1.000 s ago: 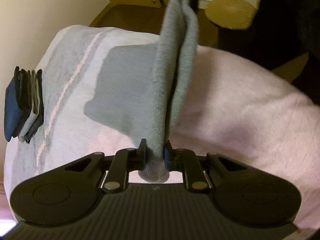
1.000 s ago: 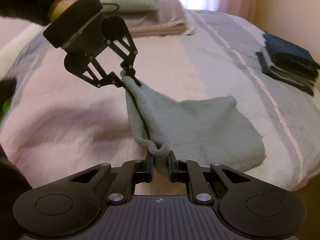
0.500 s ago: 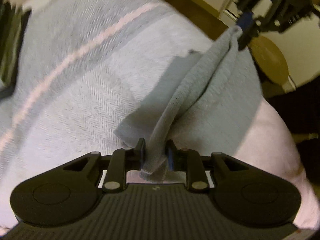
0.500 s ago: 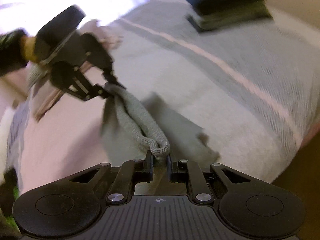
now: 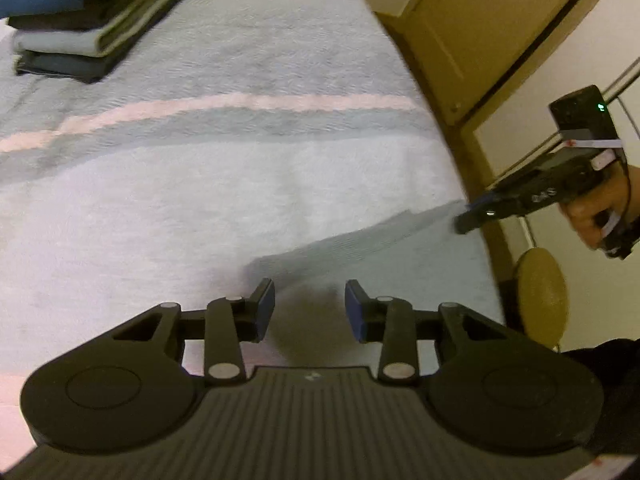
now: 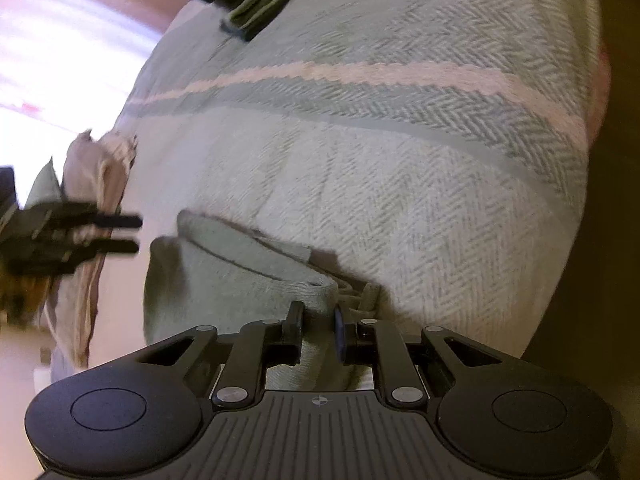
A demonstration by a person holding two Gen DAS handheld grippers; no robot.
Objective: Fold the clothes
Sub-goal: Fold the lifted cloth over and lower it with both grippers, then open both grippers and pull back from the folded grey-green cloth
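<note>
A grey knitted garment (image 5: pixel 380 248) lies folded and flat on the bed, near its edge. My left gripper (image 5: pixel 310 309) hovers just above the garment's near end. Its jaws are opening, and nothing is between the blue pads (image 5: pixel 266 308). In the right wrist view my right gripper (image 6: pixel 318 320) is shut on a rolled fold of the same garment (image 6: pixel 240 280). The left wrist view shows that gripper (image 5: pixel 470 216) at the cloth's far corner, held by a hand (image 5: pixel 588 212). My left gripper (image 6: pixel 120 234) appears blurred at the left of the right wrist view, its fingers apart.
A stack of folded dark and pale clothes (image 5: pixel 92 12) sits at the far end of the striped blanket (image 5: pixel 240 160). A pinkish heap of laundry (image 6: pixel 100 168) lies beyond the garment. A door (image 5: pixel 460 20) and a round stool (image 5: pixel 540 296) stand past the bed's edge.
The garment hung between both grippers and now lies flat on the bed. My left gripper has let go of its edge and opened. Both hands swung sideways, sank and rolled.
</note>
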